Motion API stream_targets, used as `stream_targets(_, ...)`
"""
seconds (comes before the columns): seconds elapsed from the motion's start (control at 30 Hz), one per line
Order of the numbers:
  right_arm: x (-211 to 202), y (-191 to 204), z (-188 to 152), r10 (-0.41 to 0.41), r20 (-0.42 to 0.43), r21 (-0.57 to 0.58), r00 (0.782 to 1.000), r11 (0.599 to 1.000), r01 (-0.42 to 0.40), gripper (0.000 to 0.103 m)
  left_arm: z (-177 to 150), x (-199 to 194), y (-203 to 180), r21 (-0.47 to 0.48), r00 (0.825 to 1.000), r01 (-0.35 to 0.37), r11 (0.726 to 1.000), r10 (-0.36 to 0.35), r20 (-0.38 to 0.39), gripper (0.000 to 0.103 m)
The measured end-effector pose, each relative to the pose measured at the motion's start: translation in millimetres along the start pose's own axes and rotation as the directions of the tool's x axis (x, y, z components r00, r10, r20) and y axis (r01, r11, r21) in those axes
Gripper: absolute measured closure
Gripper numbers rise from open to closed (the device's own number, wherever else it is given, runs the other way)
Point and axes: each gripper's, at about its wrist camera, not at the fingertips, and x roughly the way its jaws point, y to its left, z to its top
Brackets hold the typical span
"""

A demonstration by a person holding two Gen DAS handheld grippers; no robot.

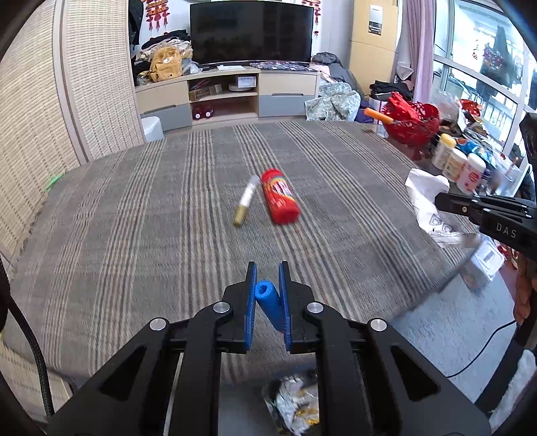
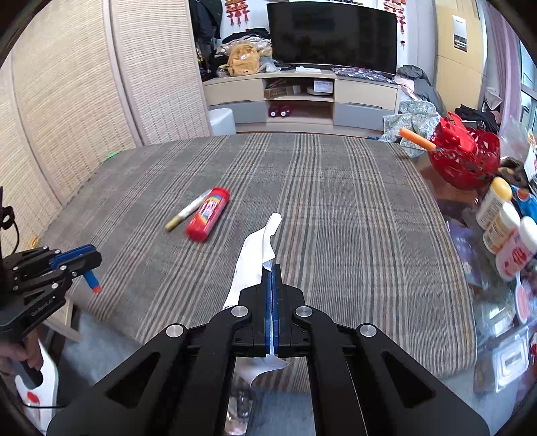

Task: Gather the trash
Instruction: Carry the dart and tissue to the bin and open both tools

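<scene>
Crumpled silvery wrappers lie lowest in the left wrist view, under the left tool and off the near edge of the striped cloth. That left tool is nearly closed, its blue pads pressing on a blue foam dart that stands tilted between them; from the right wrist view the dart's orange tip hangs below the tool. A hand grips the left tool's handle at the near left.

Closed tight, the right tool pinches a white tissue, which sticks out ahead of the pads to the left and also trails behind them. In the left wrist view the same tool shows at the right edge with the tissue at its tip.

On the striped tabletop, a red tube and a gold-capped marker lie just beside each other, near the middle and well apart from both tools. At the far right a red basket holds an orange-handled thing, and pale bottles stand nearer along the right edge. Beyond the tabletop a dark television stands on a low cabinet.
</scene>
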Motion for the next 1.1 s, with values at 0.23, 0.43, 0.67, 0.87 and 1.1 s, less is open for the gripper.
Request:
stream_targets(0.23, -23.5, 20.1, -58.4, 0.038, -0.022, 0.001, 0.999, 0.999, -0.038, 0.101, -55.0, -22.8, -16.2, -0.032, 0.999, 0.028, 0.999, -0.029, -0.015, 0.091)
stream_targets(0.43, -27.3, 38.7, -99.3, 0.047, -0.039, -0.013, 0.998, 0.999, -0.048, 0.101, -93.6, -30.5, -22.2, -0.045, 0.999, 0.042, 0.998, -0.043, -0.022, 0.091)
stream_targets(0.67, -3.2, 54.6, -141.1, 0.069, -0.114, -0.027, 0.991, 0.997, -0.073, 0.101, -139.1, -3.4, -29.4, -0.063, 0.992, 0.079, 0.995, -0.085, -0.097, 0.091)
stream_targets(0.87, 21.0, 58.7, -166.2, 0.089, -0.180, 0.007, 0.980, 0.996, -0.089, 0.101, -167.2, 19.9, -32.0, -0.105, 0.982, 0.103, 0.989, -0.117, -0.146, 0.091)
stream_targets(1.1, 43.5, 56.4, -191.0, 0.102, -0.251, 0.065, 0.963, 0.994, -0.089, 0.101, -186.2, 35.2, -39.0, -0.102, 0.969, 0.127, 0.987, -0.145, -0.199, 0.091)
